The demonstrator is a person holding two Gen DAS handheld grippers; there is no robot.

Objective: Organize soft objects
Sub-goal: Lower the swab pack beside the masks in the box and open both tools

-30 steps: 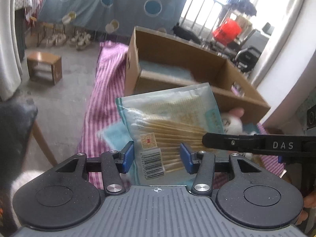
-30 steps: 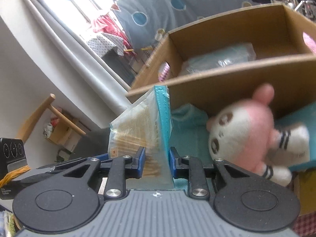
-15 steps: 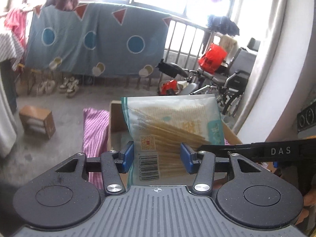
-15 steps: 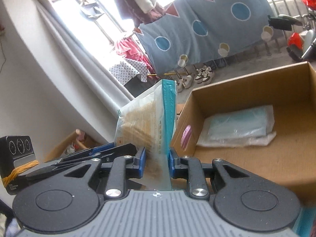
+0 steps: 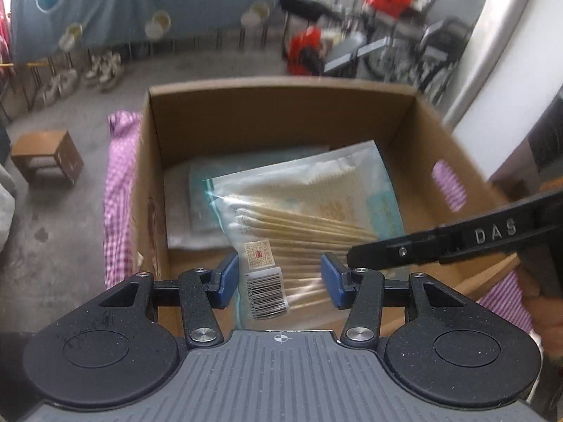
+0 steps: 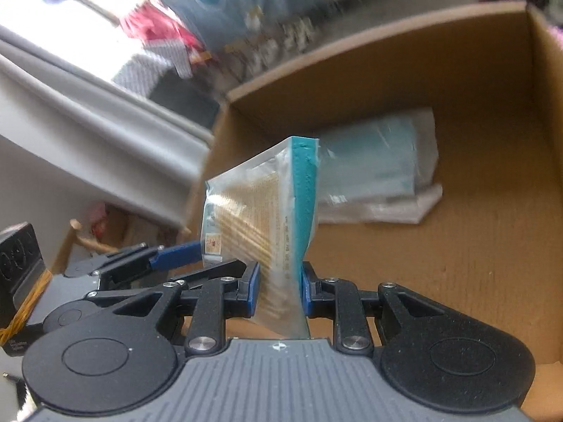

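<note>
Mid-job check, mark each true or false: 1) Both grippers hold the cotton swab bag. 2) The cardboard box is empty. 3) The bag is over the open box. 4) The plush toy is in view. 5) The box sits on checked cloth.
1) True: the left gripper and right gripper both have their jaws shut on the cotton swab bag.
2) False: a flat plastic packet already lies inside the cardboard box.
3) True.
4) False: no plush toy shows in either view.
5) True: pink checked cloth lies under it.
</note>
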